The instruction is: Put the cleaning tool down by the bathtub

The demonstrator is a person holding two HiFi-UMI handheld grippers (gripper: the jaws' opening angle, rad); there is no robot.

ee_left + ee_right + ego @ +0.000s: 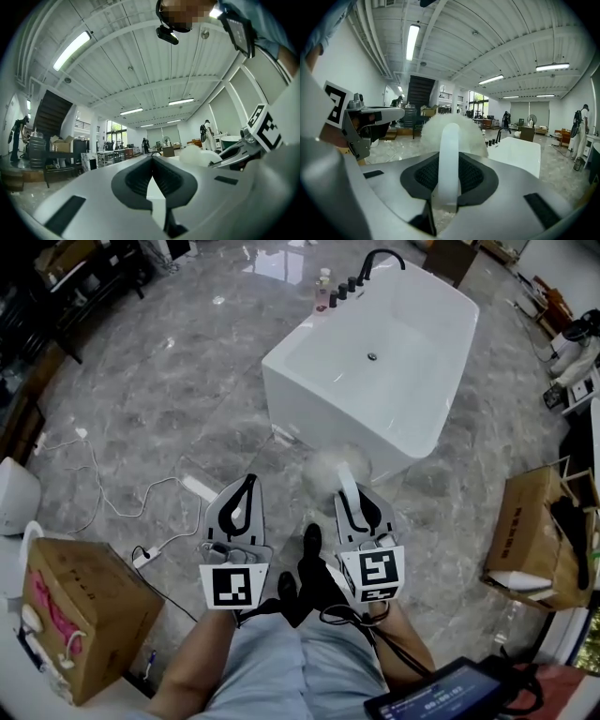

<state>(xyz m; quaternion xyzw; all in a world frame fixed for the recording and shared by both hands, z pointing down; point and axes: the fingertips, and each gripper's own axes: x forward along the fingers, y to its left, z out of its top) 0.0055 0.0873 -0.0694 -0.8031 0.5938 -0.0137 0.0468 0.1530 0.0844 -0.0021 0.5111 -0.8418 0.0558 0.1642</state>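
Bright ceiling strip lights (412, 40) glare off glossy floor (141, 409); fisheye edges vignette black, foreground soft.

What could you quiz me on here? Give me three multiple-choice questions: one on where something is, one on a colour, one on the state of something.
1. Where is the cleaning tool?
A. in the left gripper
B. in the right gripper
C. lying in the bathtub

2. What colour is the faucet on the bathtub?
A. black
B. gold
C. red

3. How do the left gripper's jaws stand?
A. wide apart
B. half open
C. together, nothing between

Answers:
1 B: the tool's white handle sits between the right gripper's pads.
2 A: it arcs dark over the white tub.
3 C: the left gripper view shows the pads meeting, with nothing in them.
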